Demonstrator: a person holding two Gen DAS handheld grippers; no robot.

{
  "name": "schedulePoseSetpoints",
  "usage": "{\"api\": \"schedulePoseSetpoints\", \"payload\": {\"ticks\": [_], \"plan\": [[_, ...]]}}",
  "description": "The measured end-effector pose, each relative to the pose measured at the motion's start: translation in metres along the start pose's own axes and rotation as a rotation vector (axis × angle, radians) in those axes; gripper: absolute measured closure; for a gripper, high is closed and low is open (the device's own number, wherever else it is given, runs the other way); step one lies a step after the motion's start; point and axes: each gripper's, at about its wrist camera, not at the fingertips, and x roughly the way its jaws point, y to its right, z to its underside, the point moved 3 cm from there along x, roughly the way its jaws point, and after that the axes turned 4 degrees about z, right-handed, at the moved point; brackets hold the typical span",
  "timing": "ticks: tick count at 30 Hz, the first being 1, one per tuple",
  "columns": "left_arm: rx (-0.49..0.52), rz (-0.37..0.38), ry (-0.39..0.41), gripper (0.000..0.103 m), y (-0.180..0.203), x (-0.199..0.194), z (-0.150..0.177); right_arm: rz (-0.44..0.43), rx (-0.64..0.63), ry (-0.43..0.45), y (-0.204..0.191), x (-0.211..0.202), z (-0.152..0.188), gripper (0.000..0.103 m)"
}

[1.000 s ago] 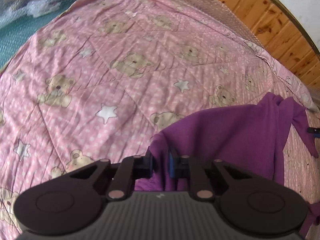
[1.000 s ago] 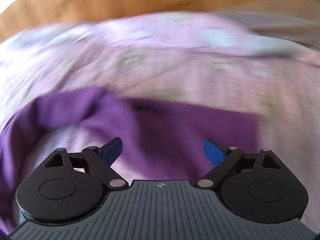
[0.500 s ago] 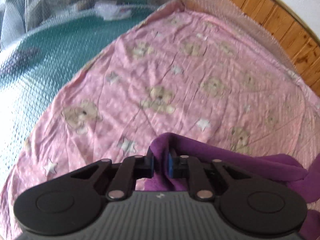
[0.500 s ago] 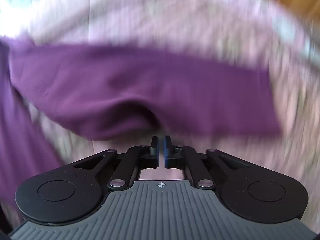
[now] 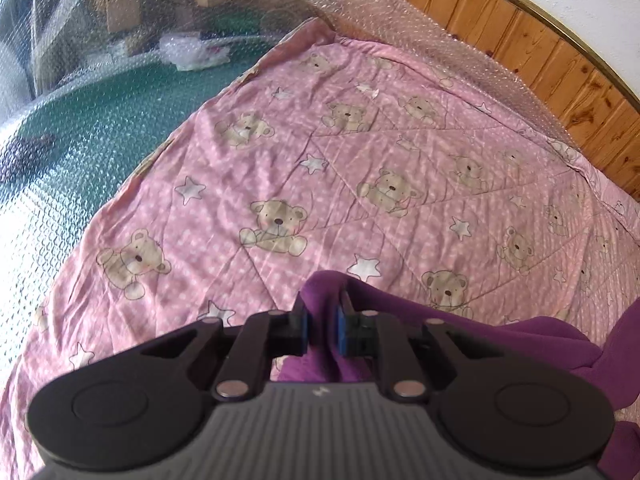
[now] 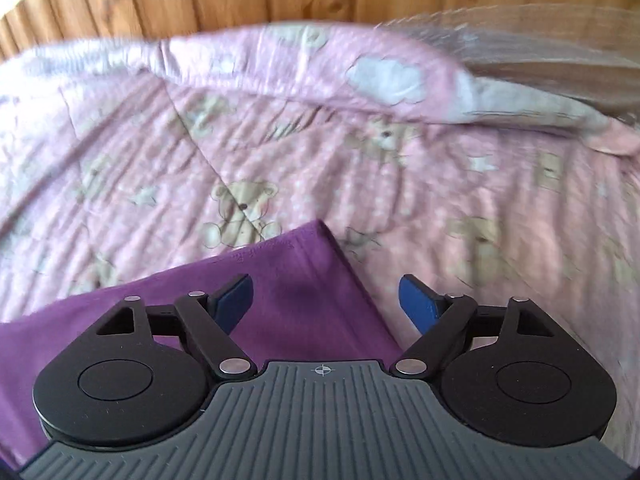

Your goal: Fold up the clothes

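Observation:
A purple garment (image 5: pixel 460 328) lies on a pink quilt printed with teddy bears and stars (image 5: pixel 360 168). My left gripper (image 5: pixel 321 326) is shut on a bunched fold of the purple cloth, which sticks up between its blue pads and trails off to the right. In the right wrist view my right gripper (image 6: pixel 326 300) hovers over a flat corner of the purple garment (image 6: pixel 288 276). Its jaws are opening and stand wide, and the cloth lies below them, untouched by the blue pads (image 6: pixel 416 300).
Bubble wrap (image 5: pixel 80 128) covers a green surface left of the quilt, with boxes (image 5: pixel 124 4) behind it. A wood-panelled wall (image 5: pixel 540 48) runs along the quilt's far edge. The quilt's far edge (image 6: pixel 360 80) is folded up near the wall.
My left gripper lifted and carried the purple fold toward the quilt's left side. My right gripper swung, shut briefly beside the garment, then opened over its corner.

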Motion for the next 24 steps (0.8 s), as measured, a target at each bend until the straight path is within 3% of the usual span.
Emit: {"api": "schedulePoseSetpoints", "payload": {"ticks": [1,2,3,7,10,12,13,16,18,20,22,23,24], "plan": [[0.005,-0.001,0.007,0.090,0.002,-0.003,0.000,-0.013,-0.026,-0.011,-0.003,0.006,-0.003,0.054],[0.003,-0.004,0.020,0.090,0.003,-0.007,-0.001,-0.023,-0.048,0.003,-0.005,0.002,-0.005,0.093],[-0.015,-0.001,0.038,0.090,0.001,-0.012,-0.004,-0.031,-0.060,0.026,-0.006,-0.005,-0.007,0.099],[-0.116,0.049,0.124,0.090,-0.008,-0.029,-0.030,-0.050,0.058,0.255,0.024,-0.083,-0.028,0.099],[-0.121,0.063,0.123,0.090,-0.005,-0.026,-0.045,-0.089,0.077,0.374,0.051,-0.147,-0.019,0.099],[-0.096,0.058,0.078,0.090,-0.001,-0.015,-0.045,-0.106,0.052,0.417,0.065,-0.184,-0.004,0.099],[-0.079,0.051,0.059,0.090,0.001,-0.010,-0.042,-0.075,-0.008,0.360,0.070,-0.184,0.014,0.098],[-0.046,0.043,0.008,0.090,0.002,0.003,-0.030,-0.013,-0.121,0.050,0.086,-0.150,0.096,0.089],[-0.041,0.034,-0.014,0.090,0.000,0.008,-0.023,-0.016,-0.036,-0.105,0.108,-0.134,0.150,0.088],[-0.044,0.026,-0.026,0.090,-0.003,0.011,-0.019,0.045,0.113,-0.143,0.127,-0.135,0.189,0.086],[-0.048,0.030,-0.030,0.090,-0.005,0.011,-0.018,0.095,0.267,-0.124,0.139,-0.141,0.206,0.081],[-0.040,0.030,-0.034,0.090,-0.004,0.011,-0.019,0.093,0.370,-0.104,0.144,-0.143,0.210,0.065],[-0.029,0.032,-0.038,0.090,-0.002,0.011,-0.020,0.066,0.464,-0.083,0.146,-0.145,0.210,0.059]]}}
